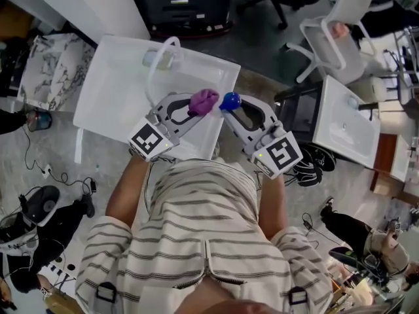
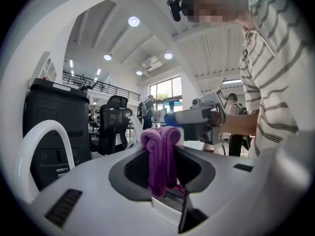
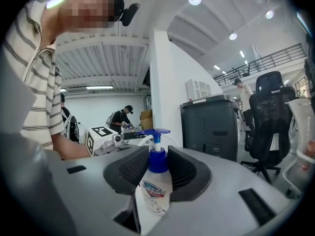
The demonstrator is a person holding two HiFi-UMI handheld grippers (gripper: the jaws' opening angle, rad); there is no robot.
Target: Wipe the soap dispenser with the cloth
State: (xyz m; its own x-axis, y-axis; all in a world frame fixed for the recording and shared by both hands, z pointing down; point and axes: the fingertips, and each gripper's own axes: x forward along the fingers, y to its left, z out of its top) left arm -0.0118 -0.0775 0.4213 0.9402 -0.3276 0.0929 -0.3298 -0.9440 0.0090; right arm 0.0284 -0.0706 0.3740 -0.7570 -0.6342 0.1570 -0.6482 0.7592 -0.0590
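Note:
My right gripper point(image 1: 234, 105) is shut on the soap dispenser point(image 3: 154, 191), a white bottle with a blue pump head point(image 1: 230, 101); the jaws press its body just below the blue collar. The bottle stands upright between the jaws in the right gripper view. A purple cloth point(image 2: 161, 156) hangs bunched and folded from my left gripper point(image 1: 196, 108), which is shut on it. In the head view the cloth point(image 1: 203, 101) sits just left of the blue pump, a small gap apart, both held over the white sink's point(image 1: 111, 90) near right edge. From the left gripper view, the right gripper point(image 2: 205, 117) shows beyond the cloth.
The sink carries a curved white faucet point(image 1: 159, 61). A second white sink point(image 1: 340, 126) stands to the right, with office chairs point(image 1: 330, 34) behind. A dark cabinet point(image 3: 211, 127) and people at desks are in the background. Cables and bags lie on the floor at left.

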